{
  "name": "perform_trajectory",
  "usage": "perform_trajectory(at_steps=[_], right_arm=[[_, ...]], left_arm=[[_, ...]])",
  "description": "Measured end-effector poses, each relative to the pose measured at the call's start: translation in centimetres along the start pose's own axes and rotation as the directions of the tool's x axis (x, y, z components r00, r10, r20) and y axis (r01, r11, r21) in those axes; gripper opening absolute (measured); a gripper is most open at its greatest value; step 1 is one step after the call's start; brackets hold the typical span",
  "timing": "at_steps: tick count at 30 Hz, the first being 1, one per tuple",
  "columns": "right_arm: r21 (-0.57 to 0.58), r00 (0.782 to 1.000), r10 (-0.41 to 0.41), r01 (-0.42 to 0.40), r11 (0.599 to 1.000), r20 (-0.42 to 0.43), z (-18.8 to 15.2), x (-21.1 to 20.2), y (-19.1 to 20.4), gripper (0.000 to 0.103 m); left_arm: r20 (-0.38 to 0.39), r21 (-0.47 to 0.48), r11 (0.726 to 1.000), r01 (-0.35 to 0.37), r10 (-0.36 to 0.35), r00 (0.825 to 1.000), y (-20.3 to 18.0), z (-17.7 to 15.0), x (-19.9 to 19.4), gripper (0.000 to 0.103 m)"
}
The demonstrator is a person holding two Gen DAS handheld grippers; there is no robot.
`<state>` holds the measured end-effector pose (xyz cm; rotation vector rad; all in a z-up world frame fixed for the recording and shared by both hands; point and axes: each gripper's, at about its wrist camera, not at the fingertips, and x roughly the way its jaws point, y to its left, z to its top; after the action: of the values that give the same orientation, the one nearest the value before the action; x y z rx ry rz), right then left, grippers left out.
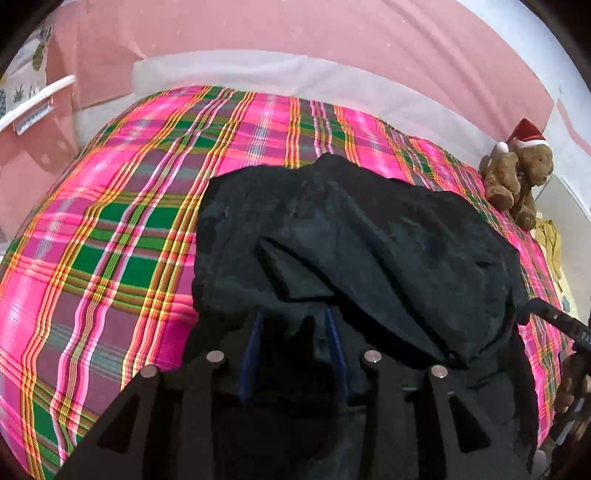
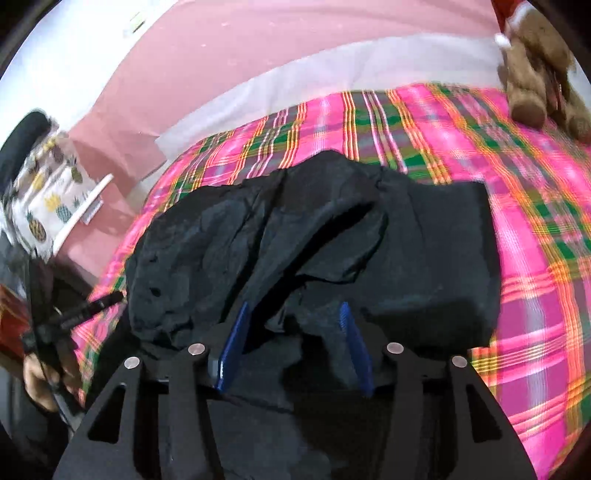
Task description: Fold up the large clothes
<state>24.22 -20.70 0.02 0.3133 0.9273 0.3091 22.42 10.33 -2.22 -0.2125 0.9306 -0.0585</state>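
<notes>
Both your grippers part-open over the black garment (image 1: 369, 236) on the plaid bed (image 1: 110, 221).

Your left gripper (image 1: 295, 317) has its blue fingers (image 1: 255, 332) spread, cloth between them, no clear pinch; your right gripper (image 2: 293, 314) likewise, wider, pads (image 2: 236, 332) off the folds; the garment lies bunched mid-bed; a teddy (image 1: 517, 173) sits far right; pink wall (image 1: 332, 29) beyond.

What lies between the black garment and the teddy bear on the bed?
Only bare plaid bedcover lies between the black garment and the teddy bear. The left wrist view shows it best.
</notes>
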Motion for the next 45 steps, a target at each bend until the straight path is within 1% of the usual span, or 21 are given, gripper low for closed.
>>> perform_trajectory(at_steps=[2,5,8,9,11,14,16,19,22,25,26,27,29,32,34,36,39,41,42,43,45], right_arm=[[0.049,0.999,0.036,-0.035,0.998,-0.009,0.1,1.0,-0.2,0.052],[0.117,0.994,0.11,-0.108,0.987,-0.01,0.5,2.2,-0.3,0.052],[0.135,0.992,0.127,-0.125,0.983,-0.007,0.7,3.3,-0.1,0.052],[0.139,0.991,0.132,-0.131,0.982,-0.002,0.8,3.7,-0.1,0.04],[0.152,0.989,0.148,-0.144,0.978,-0.013,0.9,4.8,0.3,0.004],[0.129,0.989,0.142,-0.137,0.982,-0.027,-0.3,5.2,1.6,0.004],[0.087,0.99,0.134,-0.129,0.988,-0.047,-2.3,5.5,3.0,0.004],[0.092,0.993,0.096,-0.089,0.992,-0.072,-4.4,7.1,3.0,0.004],[0.082,0.997,0.056,-0.051,0.995,-0.055,-4.8,7.9,2.7,0.004],[0.058,0.998,0.028,-0.024,0.998,-0.057,-4.6,8.1,2.9,0.003],[0.058,0.998,0.03,-0.027,0.998,-0.059,-4.6,8.1,3.0,0.005],[0.054,0.998,0.027,-0.024,0.998,-0.063,-4.5,7.9,3.0,0.012],[0.022,0.999,-0.011,0.011,1.0,-0.037,-4.3,6.0,3.5,0.021],[-0.057,0.998,-0.024,0.027,0.998,0.057,-3.5,1.5,5.0,0.022],[-0.107,0.99,-0.026,0.041,0.993,0.141,-2.4,-1.1,5.9,0.022],[-0.135,0.982,-0.036,0.061,0.989,0.184,-1.1,-2.0,6.4,0.022],[-0.143,0.976,-0.097,0.127,0.982,0.195,1.3,0.3,6.1,0.022],[-0.12,0.973,-0.177,0.195,0.973,0.147,1.8,2.8,4.7,0.022],[-0.081,0.973,-0.211,0.218,0.973,0.089,1.7,4.7,3.1,0.019],[-0.058,0.974,-0.218,0.222,0.973,0.066,1.3,5.7,1.5,0.018],[-0.067,0.97,-0.23,0.236,0.97,0.079,0.2,6.6,0.4,0.01]], left_arm=[[-0.022,-0.061,0.998,0.01,-0.011,1.0,0.7,-0.1,-0.2,0.037],[0.011,-0.139,0.977,0.159,-0.159,0.987,0.9,-0.3,-1.4,0.038],[0.046,-0.156,0.955,0.252,-0.248,0.968,-0.4,0.3,-1.8,0.043],[0.052,-0.146,0.956,0.256,-0.251,0.967,-1.0,0.7,-1.8,0.043],[0.056,-0.115,0.961,0.252,-0.247,0.967,-2.5,1.6,-1.3,0.043],[0.073,-0.084,0.967,0.241,-0.235,0.969,-3.8,2.3,-0.8,0.043],[0.092,-0.065,0.972,0.225,-0.219,0.971,-4.1,2.2,-0.5,0.043],[0.1,-0.035,0.989,0.144,-0.14,0.985,-4.1,1.3,1.0,0.043],[0.051,-0.023,0.994,0.104,-0.103,0.993,-3.8,-0.1,4.1,0.043],[0.078,0.012,0.997,0.075,-0.076,0.994,-4.1,-1.4,5.0,0.042],[0.08,0.01,0.998,0.07,-0.07,0.994,-4.2,-1.6,5.0,0.042],[0.075,0.003,0.998,0.069,-0.069,0.995,-4.2,-1.6,4.9,0.042],[0.052,-0.011,0.997,0.08,-0.08,0.995,-4.2,-1.5,4.3,0.039],[0.025,-0.024,0.993,0.118,-0.118,0.993,-4.0,-1.5,2.8,0.038],[0.05,-0.012,0.991,0.134,-0.133,0.99,-4.0,-1.2,1.2,0.038],[0.109,0.008,0.991,0.132,-0.132,0.985,-4.1,-0.3,-0.3,0.038],[0.178,0.03,0.995,0.091,-0.095,0.979,-4.2,1.5,-0.5,0.038],[0.143,0.013,0.997,0.077,-0.078,0.987,-3.5,2.1,1.8,0.038],[0.1,-0.008,0.999,0.038,-0.037,0.994,-3.0,2.0,3.4,0.037],[0.071,-0.019,0.999,0.038,-0.037,0.997,-2.6,1.6,4.8,0.033],[0.095,0.002,0.998,0.055,-0.055,0.994,-2.3,0.4,5.7,0.032]])
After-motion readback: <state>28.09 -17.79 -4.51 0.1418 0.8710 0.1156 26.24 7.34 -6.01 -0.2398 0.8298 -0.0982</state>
